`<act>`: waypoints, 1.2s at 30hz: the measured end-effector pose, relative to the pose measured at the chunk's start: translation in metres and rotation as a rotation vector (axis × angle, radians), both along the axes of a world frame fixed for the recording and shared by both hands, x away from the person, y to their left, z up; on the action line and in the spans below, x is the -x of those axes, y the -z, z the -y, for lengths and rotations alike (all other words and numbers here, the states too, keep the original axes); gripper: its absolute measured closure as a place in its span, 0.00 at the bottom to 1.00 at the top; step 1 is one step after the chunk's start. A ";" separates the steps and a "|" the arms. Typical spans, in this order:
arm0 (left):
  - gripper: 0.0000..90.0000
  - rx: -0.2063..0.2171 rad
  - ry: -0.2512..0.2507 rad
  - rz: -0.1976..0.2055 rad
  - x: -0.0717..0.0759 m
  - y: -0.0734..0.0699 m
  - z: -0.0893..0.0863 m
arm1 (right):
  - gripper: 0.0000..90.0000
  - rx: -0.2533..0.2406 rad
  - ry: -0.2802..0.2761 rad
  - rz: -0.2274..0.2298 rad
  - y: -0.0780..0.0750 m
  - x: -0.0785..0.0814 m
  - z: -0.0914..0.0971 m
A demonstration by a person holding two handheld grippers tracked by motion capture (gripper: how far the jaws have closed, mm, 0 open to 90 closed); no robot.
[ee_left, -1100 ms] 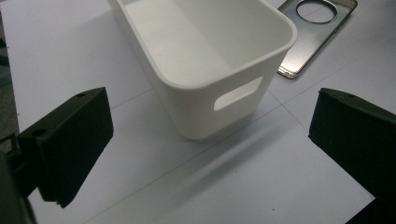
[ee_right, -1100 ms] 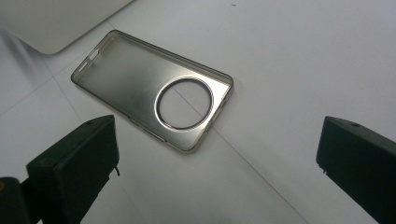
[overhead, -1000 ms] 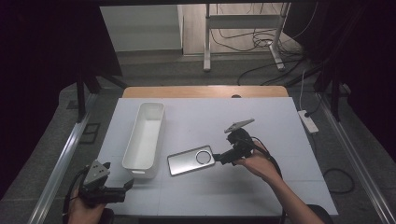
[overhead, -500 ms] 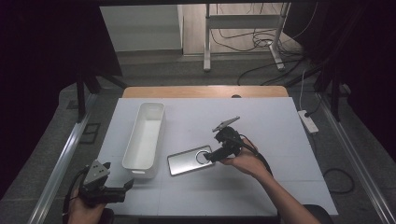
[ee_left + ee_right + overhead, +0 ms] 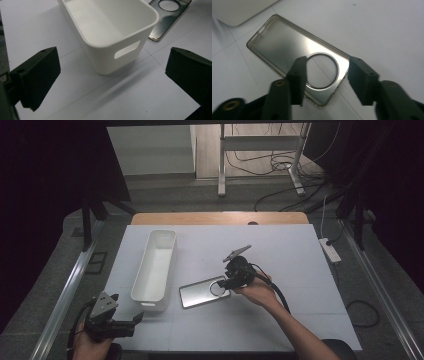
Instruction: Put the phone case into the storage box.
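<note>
A translucent grey phone case (image 5: 202,292) (image 5: 282,45) with a round ring cutout lies flat on the white table, just right of a white bin (image 5: 172,262) (image 5: 100,57). My right gripper (image 5: 223,282) (image 5: 327,75) hovers low over the case's ring end. Its jaws have just been closing and stand partly apart, one over the case beside the ring, the other at the case's long edge, with the ring end between them and no clear pressing. At the table's front left corner my left gripper (image 5: 135,320) (image 5: 112,67) is held wide open, facing the bin's near end with its handle slot.
The bin is empty. A corner of the phone case (image 5: 170,15) shows past the bin in the left gripper view. A wooden table edge (image 5: 220,218) runs along the back. A power strip (image 5: 330,250) and cables lie on the floor to the right.
My right gripper has slid left onto the ring end of the case and its jaws have narrowed. The left gripper has not moved.
</note>
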State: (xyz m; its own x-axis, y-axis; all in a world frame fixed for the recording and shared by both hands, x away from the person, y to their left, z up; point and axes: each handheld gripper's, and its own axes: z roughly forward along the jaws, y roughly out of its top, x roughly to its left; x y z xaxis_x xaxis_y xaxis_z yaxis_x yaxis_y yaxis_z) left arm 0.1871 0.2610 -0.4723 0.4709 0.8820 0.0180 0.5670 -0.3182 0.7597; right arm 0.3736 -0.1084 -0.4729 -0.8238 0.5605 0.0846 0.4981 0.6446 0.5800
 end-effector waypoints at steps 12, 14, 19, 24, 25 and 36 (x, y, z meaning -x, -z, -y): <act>0.01 0.000 0.003 -0.001 0.000 0.000 0.000 | 1.00 0.055 -0.036 -0.016 0.022 -0.003 0.002; 0.01 0.000 0.003 -0.001 0.000 0.000 0.000 | 1.00 0.055 -0.036 -0.017 0.023 -0.003 0.001; 0.01 -0.005 0.005 -0.001 0.000 0.000 0.000 | 1.00 0.074 -0.032 -0.020 0.027 -0.001 -0.002; 0.01 -0.006 0.007 -0.002 0.000 0.000 0.001 | 1.00 0.088 -0.032 -0.031 0.032 -0.002 -0.002; 0.01 -0.006 0.007 -0.001 0.000 0.000 0.001 | 1.00 0.093 -0.028 -0.032 0.032 -0.002 -0.002; 0.01 -0.009 0.008 -0.003 0.000 0.000 0.001 | 1.00 0.114 0.006 0.000 0.030 -0.010 0.006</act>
State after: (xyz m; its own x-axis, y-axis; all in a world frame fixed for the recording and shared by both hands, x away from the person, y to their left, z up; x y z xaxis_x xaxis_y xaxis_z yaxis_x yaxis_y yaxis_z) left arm 0.1874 0.2599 -0.4724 0.4778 0.8781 0.0245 0.5665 -0.3293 0.7554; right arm 0.3838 -0.1143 -0.5033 -0.8204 0.5714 0.0205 0.5023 0.7033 0.5029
